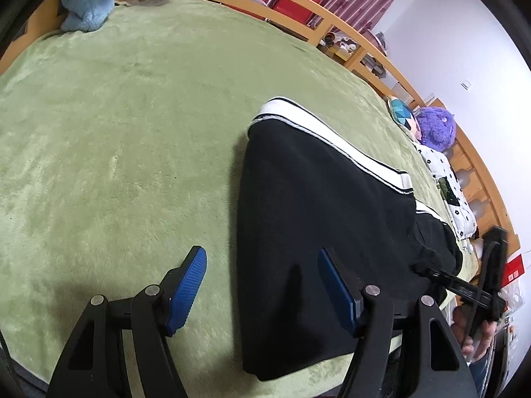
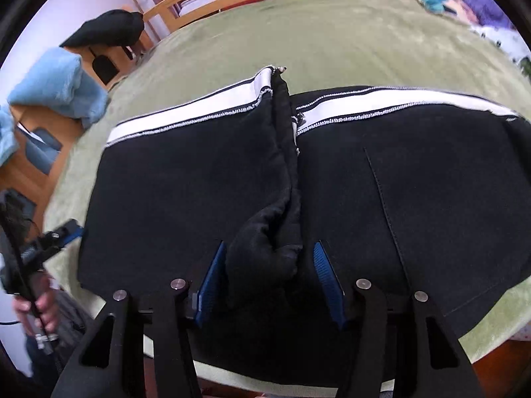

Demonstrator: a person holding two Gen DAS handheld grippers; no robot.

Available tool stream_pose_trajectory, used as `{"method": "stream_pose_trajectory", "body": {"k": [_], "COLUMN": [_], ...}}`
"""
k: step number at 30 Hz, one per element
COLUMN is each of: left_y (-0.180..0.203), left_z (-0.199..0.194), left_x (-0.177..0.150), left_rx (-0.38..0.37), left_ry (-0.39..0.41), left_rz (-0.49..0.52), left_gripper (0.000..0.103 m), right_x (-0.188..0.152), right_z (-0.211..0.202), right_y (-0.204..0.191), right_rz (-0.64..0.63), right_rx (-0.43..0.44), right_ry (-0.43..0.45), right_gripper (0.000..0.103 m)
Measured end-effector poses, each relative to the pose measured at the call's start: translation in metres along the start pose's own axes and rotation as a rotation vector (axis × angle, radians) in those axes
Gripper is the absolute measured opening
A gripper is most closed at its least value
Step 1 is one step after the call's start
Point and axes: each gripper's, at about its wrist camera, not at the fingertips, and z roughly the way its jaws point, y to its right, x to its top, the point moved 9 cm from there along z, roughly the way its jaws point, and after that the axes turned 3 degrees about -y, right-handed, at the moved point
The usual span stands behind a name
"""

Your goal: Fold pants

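Black pants (image 2: 348, 199) with a white side stripe (image 2: 199, 112) lie flat on a green fleece blanket (image 1: 116, 132), doubled over so two stripe runs meet at a raised middle ridge. Right gripper (image 2: 268, 278) points steeply down over the near edge of the cloth; its blue-padded fingers (image 2: 212, 282) stand apart, and a bunched lump of black fabric (image 2: 265, 248) sits up between them, close to the left pad. Cannot tell whether either pad presses the lump; a gap shows on the right-pad side, so the jaws read as apart, not clamped. From that lump the ridge runs straight ahead of the right gripper to the stripe ends. A stitched seam line (image 2: 381, 199) runs ahead and to the right of its right finger. Left gripper (image 1: 262, 285) hovers over the folded end of the pants (image 1: 315, 232), jaws well apart, nothing between the pads but blanket and the cloth edge: its left finger (image 1: 189, 285) lies over bare blanket, its right finger (image 1: 335, 288) over black cloth. Ahead and right of the left gripper the white stripe (image 1: 315, 129) runs away along the far side of the fold. At the right edge of the left wrist view the other tool (image 1: 464, 288) and a hand (image 1: 478, 335) show; in the right wrist view the left tool (image 2: 63, 232) and its hand (image 2: 36, 305) sit at the far left, beside the pants' edge. Beyond the blanket: a wooden bed rail (image 1: 298, 10), a light blue fleece (image 2: 59, 86), a purple plush toy (image 1: 434, 129), a patterned white cloth (image 1: 444, 179).
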Motion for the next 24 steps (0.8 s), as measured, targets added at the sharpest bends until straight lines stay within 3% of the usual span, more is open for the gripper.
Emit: {"method": "stream_pose_trajectory", "body": {"k": [2,4,5,6,9,12,14,16,20,22,24], "left_y": [0.005,0.008,0.010,0.011,0.012,0.014,0.017,0.020,0.025,0.026,0.024], "left_z": [-0.003,-0.007,-0.008,-0.009,-0.017,-0.023,-0.024,-0.023,-0.007,-0.001,0.005], "left_x": [0.000,-0.001,-0.002,-0.002,-0.003,-0.004,-0.007,-0.009,-0.015,-0.019,-0.024], "left_rx": [-0.007,-0.008,-0.002,0.012,0.019,0.017,0.006,-0.003,-0.003,0.001,0.024], "left_ry": [0.004,0.012,0.015,0.016,0.029,0.032,0.031,0.027,-0.019,-0.038,-0.053], "left_rz": [0.007,0.018,0.023,0.031,0.042,0.040,0.040,0.042,0.034,0.032,0.043], "left_gripper": [0.068,0.068,0.068,0.068,0.068,0.068,0.068,0.068,0.068,0.068,0.068], "right_x": [-0.003,0.000,0.001,0.001,0.006,0.009,0.002,-0.012,-0.035,-0.034,-0.027], "right_z": [0.011,0.028,0.032,0.030,0.012,-0.030,-0.047,-0.047,-0.013,-0.020,-0.037], "right_y": [0.002,0.004,0.007,0.005,0.009,0.014,0.020,0.025,0.025,0.023,0.024], "right_rz": [0.025,0.074,0.088,0.082,0.095,0.132,0.133,0.126,0.058,0.036,0.019], "right_rx": [-0.012,0.004,0.000,0.002,0.049,0.133,0.116,0.097,0.047,0.051,0.045], "right_ry": [-0.035,-0.042,-0.029,-0.013,0.054,0.162,0.197,0.164,0.065,0.094,0.124], "right_gripper": [0.064,0.062,0.040,0.031,0.018,0.015,0.015,0.015,0.034,0.036,0.047]}}
